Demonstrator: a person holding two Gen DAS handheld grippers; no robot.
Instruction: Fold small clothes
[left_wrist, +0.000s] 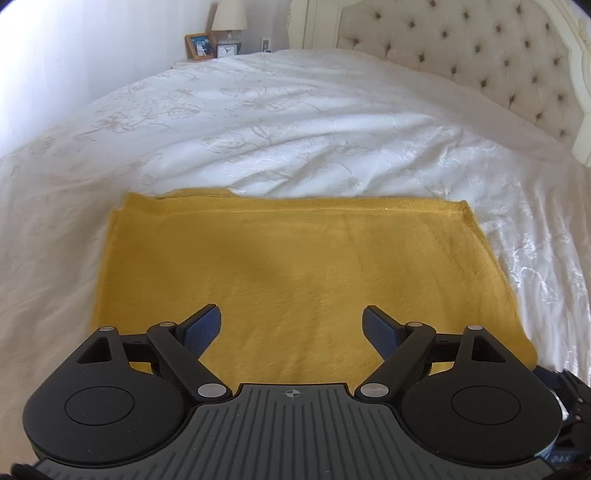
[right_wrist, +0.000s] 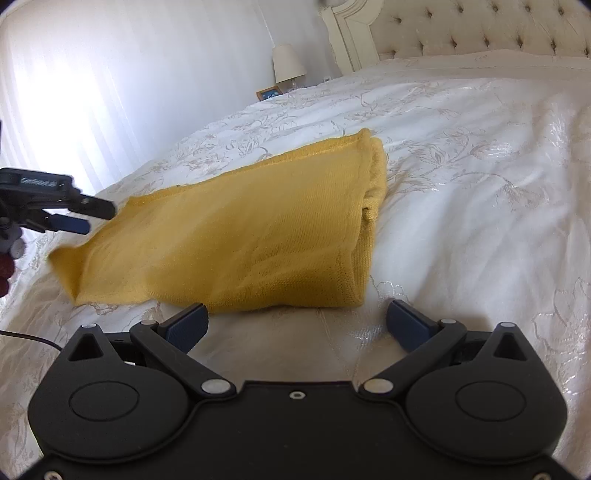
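A mustard-yellow knit garment (left_wrist: 295, 266) lies folded into a flat rectangle on the white bedspread (left_wrist: 280, 122). My left gripper (left_wrist: 291, 326) is open and empty, hovering over the garment's near edge. In the right wrist view the same garment (right_wrist: 236, 236) lies in front, its folded thick edge on the right. My right gripper (right_wrist: 295, 325) is open and empty just short of the garment's near edge, over the bedspread (right_wrist: 461, 206). The left gripper (right_wrist: 79, 218) shows at the far left of that view, at the garment's left end.
A tufted cream headboard (left_wrist: 480, 55) stands at the right end of the bed. A nightstand beyond the bed holds a lamp (left_wrist: 229, 18), a framed photo (left_wrist: 200, 46) and a small clock (left_wrist: 227, 50). A white curtain (right_wrist: 110, 74) lies behind the bed. A thin cable (right_wrist: 29, 338) lies at the left.
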